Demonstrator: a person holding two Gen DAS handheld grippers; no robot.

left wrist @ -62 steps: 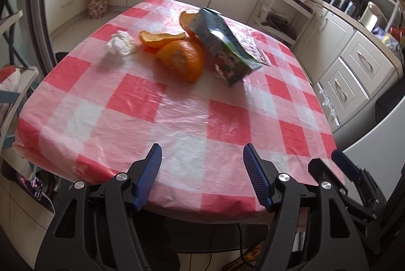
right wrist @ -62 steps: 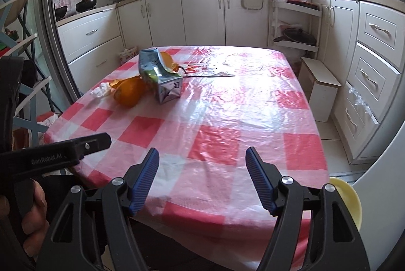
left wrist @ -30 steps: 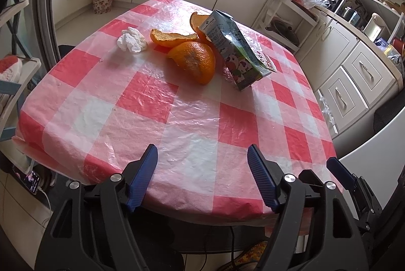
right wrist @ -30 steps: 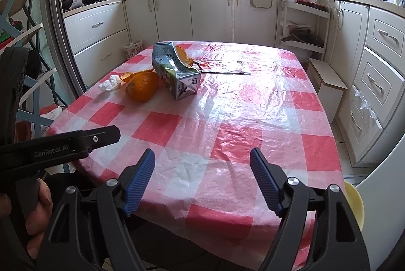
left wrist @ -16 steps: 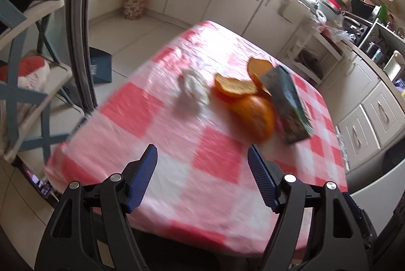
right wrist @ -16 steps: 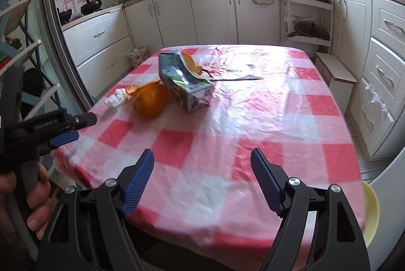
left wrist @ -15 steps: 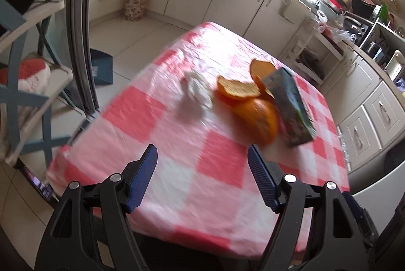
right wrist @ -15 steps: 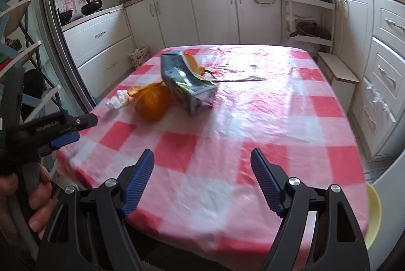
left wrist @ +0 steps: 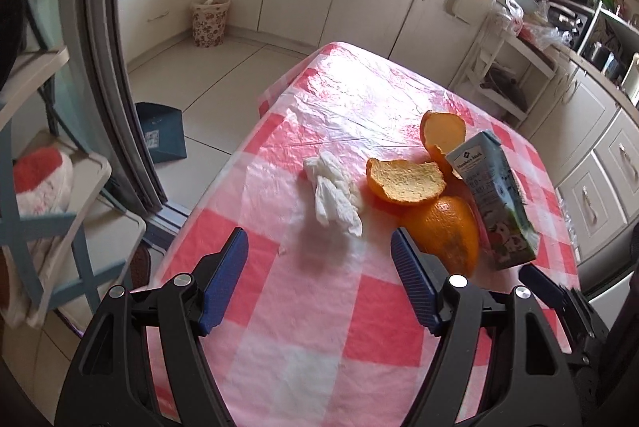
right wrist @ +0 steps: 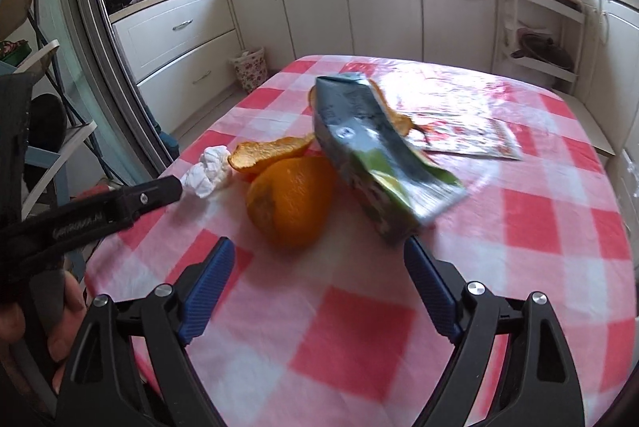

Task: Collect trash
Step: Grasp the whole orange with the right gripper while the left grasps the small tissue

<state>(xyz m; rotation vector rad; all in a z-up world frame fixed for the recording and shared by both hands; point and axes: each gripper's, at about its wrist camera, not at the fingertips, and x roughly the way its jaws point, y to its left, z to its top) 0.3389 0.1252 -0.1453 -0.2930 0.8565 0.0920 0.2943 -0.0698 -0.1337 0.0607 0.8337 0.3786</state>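
Crumpled white tissue, curled pitted orange peel (near the table's left edge); left gripper released, right gripper empty, jaws opening.

Your left hand-held gripper and right hand-held gripper have black frames, ribbed blue pads and silver screws.

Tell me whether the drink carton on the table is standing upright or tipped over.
Tipped. The drink carton lies slanted, its top end raised and propped against the orange peel beside it.
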